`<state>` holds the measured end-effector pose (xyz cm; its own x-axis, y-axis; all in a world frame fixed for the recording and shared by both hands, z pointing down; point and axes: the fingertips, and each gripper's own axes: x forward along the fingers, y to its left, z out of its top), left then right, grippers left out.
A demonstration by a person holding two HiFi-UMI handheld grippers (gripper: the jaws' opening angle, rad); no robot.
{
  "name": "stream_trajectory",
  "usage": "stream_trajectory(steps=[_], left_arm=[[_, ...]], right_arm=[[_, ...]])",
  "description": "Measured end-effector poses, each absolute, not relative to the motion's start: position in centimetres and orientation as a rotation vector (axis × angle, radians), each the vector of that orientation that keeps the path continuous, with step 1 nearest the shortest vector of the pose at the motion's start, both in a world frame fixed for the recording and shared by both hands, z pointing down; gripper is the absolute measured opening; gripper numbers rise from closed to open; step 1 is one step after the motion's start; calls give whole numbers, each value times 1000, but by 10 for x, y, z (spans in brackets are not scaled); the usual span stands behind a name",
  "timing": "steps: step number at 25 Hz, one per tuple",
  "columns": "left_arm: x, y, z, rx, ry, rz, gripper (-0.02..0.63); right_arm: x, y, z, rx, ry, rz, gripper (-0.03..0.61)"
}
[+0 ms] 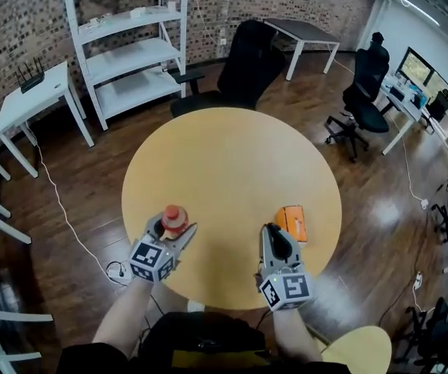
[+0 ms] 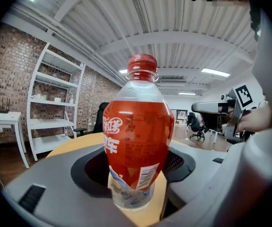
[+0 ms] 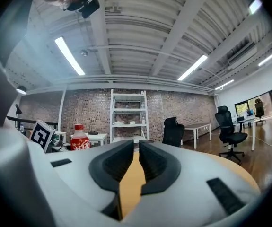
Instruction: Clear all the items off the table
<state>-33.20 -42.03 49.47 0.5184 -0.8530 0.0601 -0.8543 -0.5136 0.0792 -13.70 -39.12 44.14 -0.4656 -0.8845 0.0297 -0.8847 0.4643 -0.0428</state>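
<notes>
Left gripper (image 2: pixel 136 176) clamps the red-capped, red-labelled plastic bottle (image 2: pixel 138 126) low between its jaws: lift straight up, keeping it upright. Right gripper (image 3: pixel 135 167) closed, empty.

In the left gripper view, the soft-drink bottle (image 2: pixel 138 136) showed you a red label with white Chinese characters. You could read only the large "车" at its left edge. The rounded logo characters above it were too warped to read. A white barcode panel sat lower on the label, with its digits and the fine print blurred.
</notes>
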Motion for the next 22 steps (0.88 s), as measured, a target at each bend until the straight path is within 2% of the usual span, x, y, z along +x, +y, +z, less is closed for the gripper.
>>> stream_trajectory(steps=[5, 11, 13, 22], left_arm=[[-363, -450, 515, 2553, -1543, 27, 279], [-378, -472, 547, 2461, -1574, 90, 280], [-382, -478, 561, 2422, -1595, 81, 279], [-366, -490, 601, 2396, -1698, 127, 285]], right_arm=[[-172, -417, 456, 1483, -2685, 91, 40], [-179, -428, 489, 1440, -2637, 185, 40], [-180, -430, 511, 1427, -2613, 219, 3], [-161, -420, 575, 1398, -2482, 420, 3]])
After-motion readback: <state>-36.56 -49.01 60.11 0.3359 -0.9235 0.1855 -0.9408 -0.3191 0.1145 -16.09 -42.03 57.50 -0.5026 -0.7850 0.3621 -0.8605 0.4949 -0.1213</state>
